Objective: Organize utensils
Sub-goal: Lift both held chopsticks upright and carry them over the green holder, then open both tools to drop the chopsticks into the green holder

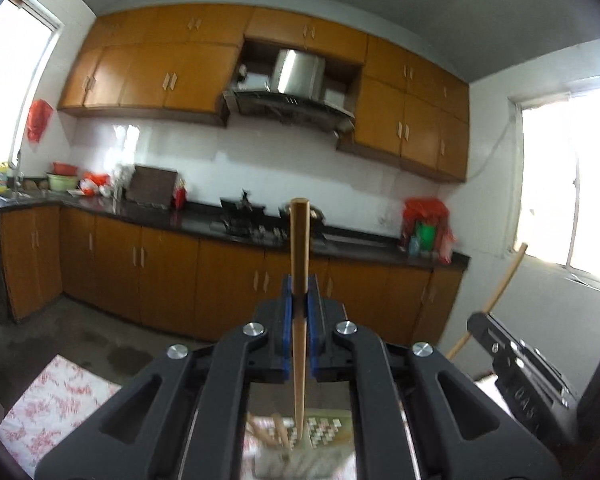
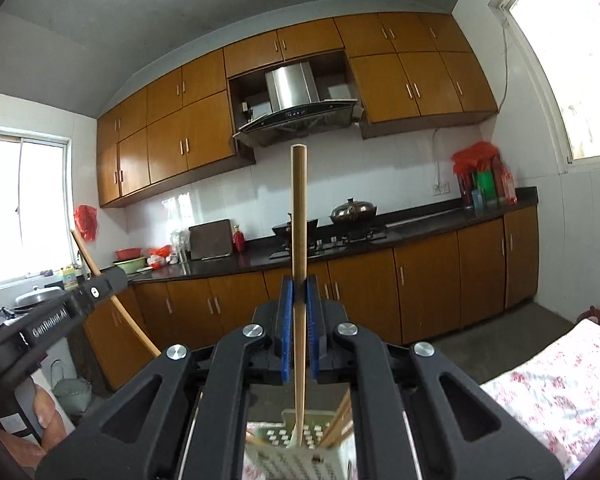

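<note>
Two claws, one chopstick each, held up in a kitchen

Orange cabinets [image 2: 428,80] line the far wall above a dark counter [image 2: 420,222] with a steel range hood [image 2: 296,92] between them, and a bench under a red-flowered cloth [image 2: 556,392] sits below the claws. The left claw [image 1: 300,300] is closed on a wooden chopstick [image 1: 300,264], gripping it near the middle so that it stands upright, thick end on top. The right claw [image 2: 300,292] is likewise clamped on a second chopstick [image 2: 299,216], upright with its thick end high. Under each claw, a perforated utensil basket [image 2: 296,436] lies on the bench with more chopsticks [image 2: 340,420] in it; the held chopsticks' tips hang over it.
</note>
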Demonstrator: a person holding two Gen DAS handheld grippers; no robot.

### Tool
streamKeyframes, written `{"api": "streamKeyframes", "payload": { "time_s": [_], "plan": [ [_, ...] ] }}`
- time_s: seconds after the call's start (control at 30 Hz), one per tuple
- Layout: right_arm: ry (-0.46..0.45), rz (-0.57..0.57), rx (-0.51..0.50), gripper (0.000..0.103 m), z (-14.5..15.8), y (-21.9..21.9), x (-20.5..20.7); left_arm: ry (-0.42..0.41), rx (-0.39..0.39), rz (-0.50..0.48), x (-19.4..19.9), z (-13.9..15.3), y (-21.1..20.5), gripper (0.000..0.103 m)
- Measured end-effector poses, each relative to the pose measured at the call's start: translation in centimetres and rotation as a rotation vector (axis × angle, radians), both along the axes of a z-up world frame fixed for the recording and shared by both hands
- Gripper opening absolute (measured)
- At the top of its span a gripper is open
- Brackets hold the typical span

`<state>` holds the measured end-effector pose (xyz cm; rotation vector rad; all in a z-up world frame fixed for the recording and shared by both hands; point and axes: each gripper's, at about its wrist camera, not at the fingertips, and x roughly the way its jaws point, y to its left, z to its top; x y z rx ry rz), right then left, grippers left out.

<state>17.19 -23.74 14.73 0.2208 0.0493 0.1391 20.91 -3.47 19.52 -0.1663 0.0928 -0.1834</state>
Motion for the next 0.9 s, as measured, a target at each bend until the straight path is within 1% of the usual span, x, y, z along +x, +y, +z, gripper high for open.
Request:
{"api": "streamKeyframes", "payload": {
  "time_s": [0.13,0.3,0.4,0.47,0.5,0.53,0.57,0.6,0.67,0.7,0.73,0.77,0.8,0.83,0.87,0.9],
  "plan": [
    [0.009,-0.013,-0.007,0.008,-1.8,0.3,1.9,-0.017,-0.003,0.023,2.1,-1.3,-0.5,0.008],
    [0.065,-0.016,-0.031,0.008,-4.2,0.6,3.6,0.029,-0.011,0.021,4.5,-4.5,-1.0,0.008],
    [0.102,-0.004,-0.027,0.008,-5.1,0.3,4.0,0.066,-0.016,0.012,5.4,-5.7,-0.8,0.008],
    [0.106,-0.002,-0.028,0.010,-5.0,0.3,3.5,0.079,-0.020,0.007,5.4,-6.2,-0.4,0.013],
    [0.107,-0.005,-0.031,0.019,-4.9,0.3,3.2,0.081,-0.020,0.009,5.2,-6.2,-0.2,0.019],
    [0.101,-0.010,-0.035,0.032,-4.6,0.1,2.7,0.079,-0.020,0.013,5.0,-6.1,0.0,0.026],
    [0.091,-0.014,-0.036,0.039,-4.3,-0.1,2.3,0.076,-0.023,0.014,4.6,-6.0,0.5,0.029],
    [0.082,-0.019,-0.039,0.045,-4.1,-0.1,2.0,0.072,-0.025,0.017,4.0,-5.8,1.0,0.034],
    [0.068,-0.030,-0.057,0.048,-3.3,-0.3,0.6,0.063,-0.022,0.024,2.8,-5.4,1.7,0.047],
    [0.070,-0.034,-0.064,0.055,-3.1,-0.4,0.3,0.058,-0.016,0.030,1.8,-5.2,2.2,0.052],
    [0.071,-0.043,-0.073,0.066,-2.9,-0.6,-0.5,0.055,-0.012,0.035,1.2,-5.1,2.5,0.061],
    [0.073,-0.053,-0.082,0.072,-2.8,-0.7,-1.3,0.052,-0.004,0.041,0.3,-5.1,2.9,0.072],
    [0.075,-0.059,-0.090,0.084,-2.7,-0.8,-2.0,0.054,0.011,0.049,-0.9,-5.1,3.5,0.077],
    [0.083,-0.069,-0.109,0.094,-2.9,-0.9,-3.3,0.052,0.025,0.054,-2.0,-5.2,3.9,0.087],
    [0.094,-0.081,-0.132,0.097,-3.2,-0.8,-4.0,0.060,0.038,0.069,-3.1,-5.4,4.3,0.095],
    [0.103,-0.091,-0.151,0.101,-3.3,-0.7,-4.3,0.060,0.059,0.080,-4.5,-5.8,4.8,0.098]
  ]
}}
